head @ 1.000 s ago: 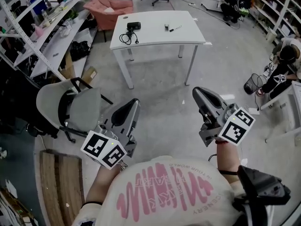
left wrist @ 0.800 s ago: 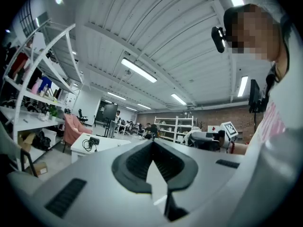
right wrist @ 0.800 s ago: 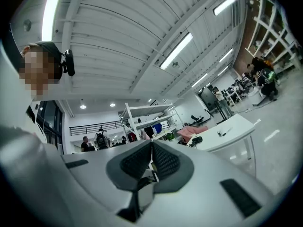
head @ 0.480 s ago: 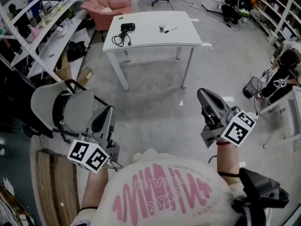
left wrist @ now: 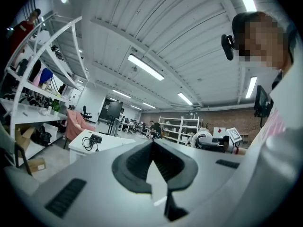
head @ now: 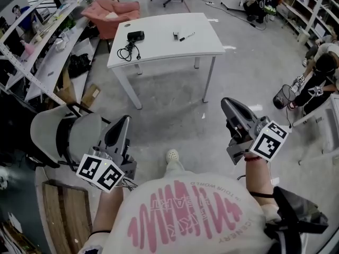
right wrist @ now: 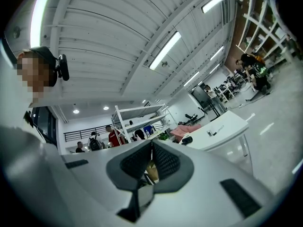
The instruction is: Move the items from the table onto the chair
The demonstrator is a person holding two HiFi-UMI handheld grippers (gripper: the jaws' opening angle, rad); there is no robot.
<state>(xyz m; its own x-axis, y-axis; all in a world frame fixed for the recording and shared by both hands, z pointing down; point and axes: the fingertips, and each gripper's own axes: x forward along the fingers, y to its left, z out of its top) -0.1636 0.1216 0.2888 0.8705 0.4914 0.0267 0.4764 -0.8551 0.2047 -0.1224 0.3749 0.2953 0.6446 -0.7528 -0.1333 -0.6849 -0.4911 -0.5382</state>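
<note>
A white table [head: 164,36] stands ahead on the grey floor. On it lie a black device with a coiled cable [head: 135,36], a small pale item [head: 175,34] and a marker [head: 186,36]. A grey office chair [head: 69,134] stands at my left. My left gripper [head: 121,127] is low beside the chair, jaws together and empty. My right gripper [head: 228,105] hangs over bare floor, shut on nothing. In the left gripper view the closed jaw tips [left wrist: 152,143] point toward the table [left wrist: 83,143]. The right gripper's own tips [right wrist: 151,143] also face the table [right wrist: 222,126].
A pink armchair [head: 108,12] sits behind the table. Metal shelving [head: 32,52] lines the left side, with a cardboard box [head: 90,95] under it. A person [head: 318,73] crouches at the right near a black bin [head: 282,97]. A wooden pallet [head: 63,210] lies at lower left.
I have stepped toward the table, and it has slid left in the head view. My left gripper dropped down and left, next to the chair. A shoe now shows below.
</note>
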